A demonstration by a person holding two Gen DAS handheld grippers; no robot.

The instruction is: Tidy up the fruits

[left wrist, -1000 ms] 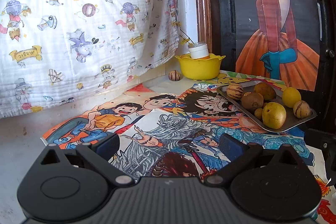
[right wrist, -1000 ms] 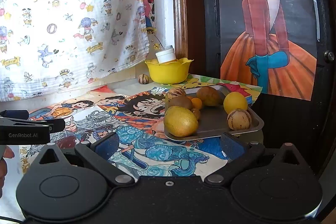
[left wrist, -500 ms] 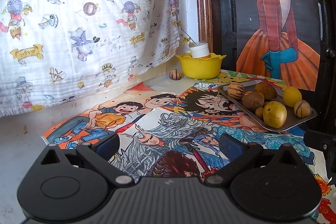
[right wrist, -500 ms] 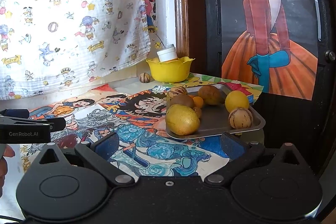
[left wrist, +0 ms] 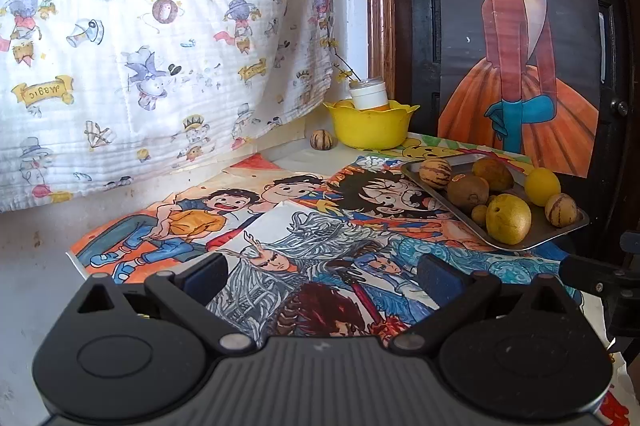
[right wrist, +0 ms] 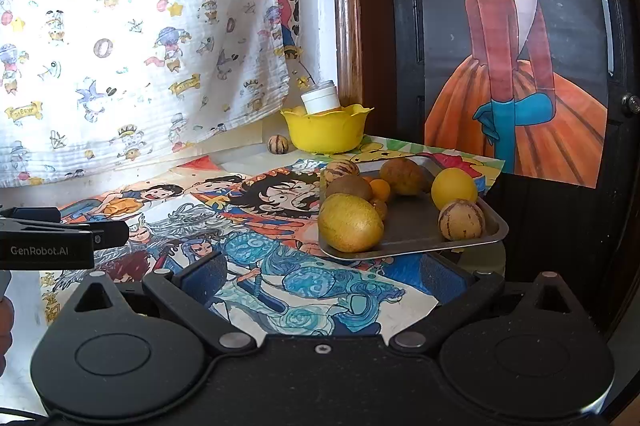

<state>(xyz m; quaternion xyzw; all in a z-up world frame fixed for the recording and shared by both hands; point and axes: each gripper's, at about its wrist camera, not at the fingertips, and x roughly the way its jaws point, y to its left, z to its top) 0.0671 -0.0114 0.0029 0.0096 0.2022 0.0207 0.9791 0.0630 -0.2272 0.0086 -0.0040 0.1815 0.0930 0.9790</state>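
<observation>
Both tongs, left point(left wrist: 320, 278) and right point(right wrist: 322, 276), are spread, empty. The pear point(right wrist: 351, 222), at tray's point(right wrist: 416, 230) seven o'clock, seems firm, smooth; its widest middle should be gripped.

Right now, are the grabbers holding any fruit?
No. Both are open and empty: the left hand-held gripper and the right one. The fruit sits on the tray.
</observation>
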